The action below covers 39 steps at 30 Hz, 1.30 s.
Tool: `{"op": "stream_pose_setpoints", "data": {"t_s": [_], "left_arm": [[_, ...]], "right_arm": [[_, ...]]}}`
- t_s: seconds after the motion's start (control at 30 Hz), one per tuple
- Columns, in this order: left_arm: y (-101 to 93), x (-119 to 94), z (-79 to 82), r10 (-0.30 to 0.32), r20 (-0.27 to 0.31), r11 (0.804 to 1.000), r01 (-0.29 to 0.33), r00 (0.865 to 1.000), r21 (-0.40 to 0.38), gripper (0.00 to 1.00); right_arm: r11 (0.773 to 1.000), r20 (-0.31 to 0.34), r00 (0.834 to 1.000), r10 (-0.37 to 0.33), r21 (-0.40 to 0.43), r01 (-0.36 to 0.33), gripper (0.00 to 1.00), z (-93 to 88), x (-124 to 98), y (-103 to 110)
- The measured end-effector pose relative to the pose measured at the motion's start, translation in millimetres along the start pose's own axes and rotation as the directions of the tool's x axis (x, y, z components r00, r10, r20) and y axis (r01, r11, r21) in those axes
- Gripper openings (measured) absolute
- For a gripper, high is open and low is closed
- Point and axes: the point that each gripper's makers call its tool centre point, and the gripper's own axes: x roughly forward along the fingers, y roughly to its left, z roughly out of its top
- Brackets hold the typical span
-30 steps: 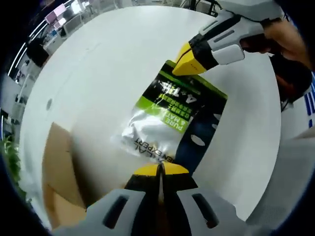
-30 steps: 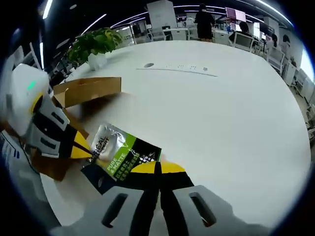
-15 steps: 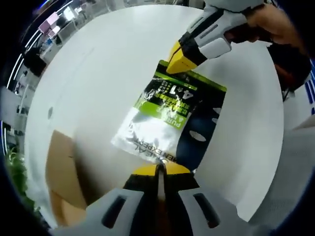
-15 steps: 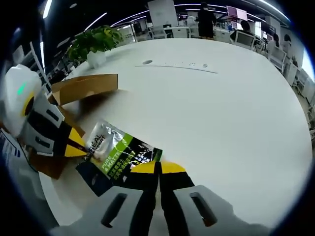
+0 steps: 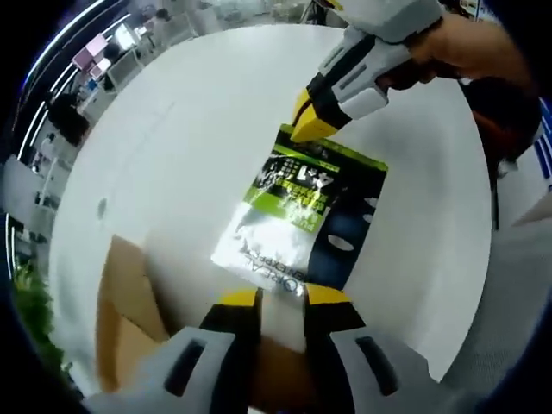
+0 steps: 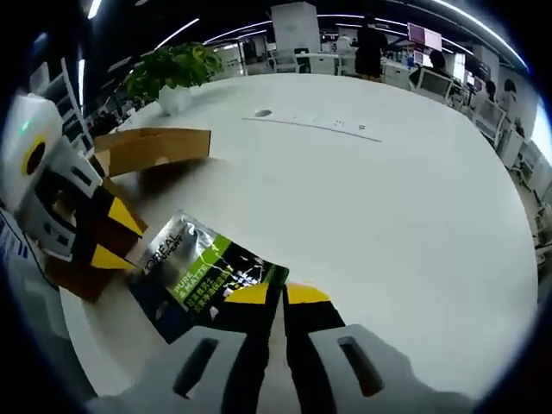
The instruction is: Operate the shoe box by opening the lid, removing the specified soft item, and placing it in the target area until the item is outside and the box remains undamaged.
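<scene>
- Most of the job looks done: the sachet [image 5: 297, 220] is outside the shoe box [image 6: 151, 148] and lies out over the white bench [image 6: 388, 198], well apart from the box's standing flap.
- Left gripper [image 5: 282, 297]: its yellow-tipped fingers [image 5: 237, 300] stand parted, with the near silver edge of the sachet just ahead of the gap, so I judge it has let go.
- Right gripper [image 6: 278, 293]: its fingers are pressed together on the green-and-black end of the sachet; the left gripper view shows the same pinch from the far side.
- Whether the sachet lies fully flat or hangs a little from that pinch, I cannot tell.
- The box shows brown cardboard with its flap raised; no tear or crush is visible on the parts in view.
- What seems left: the right fingers must release, provided this spot is the target area; no marking for one shows.
</scene>
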Motion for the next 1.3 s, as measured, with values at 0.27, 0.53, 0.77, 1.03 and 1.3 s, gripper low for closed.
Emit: {"op": "stream_pose_setpoints", "data": {"t_s": [0.27, 0.53, 0.77, 1.03, 1.3], "left_arm": [[2.0, -20, 9.1, 0.011, 0.103, 0.993, 0.002, 0.995, -0.118, 0.25], [4.1, -46, 7.7, 0.03, 0.177, 0.981, 0.004, 0.984, -0.192, 0.34], [5.4, -67, -7.5, 0.047, 0.201, 0.967, 0.006, 0.978, -0.256, 0.39], [15.4, -101, -27.5, 0.079, 0.24, 0.947, 0.002, 0.968, -0.32, 0.42], [28.9, -126, -51.4, 0.103, 0.263, 0.93, 0.002, 0.959, -0.369, 0.39]], "right_arm": [[0.999, 0.019, 1.0, 0.014, -0.035, -0.014, 0.12, 7.9, -13, 6], [0.995, 0.023, 0.999, 0.04, -0.091, -0.038, 0.19, 17.8, -33, 17], [0.993, 0.046, 0.997, 0.064, -0.1, -0.059, 0.24, 29.5, -49, 34], [0.988, 0.068, 0.993, 0.101, -0.123, -0.092, 0.26, 42.6, -62, 60], [0.984, 0.087, 0.988, 0.129, -0.137, -0.116, 0.26, 49.8, -72, 89]]}}
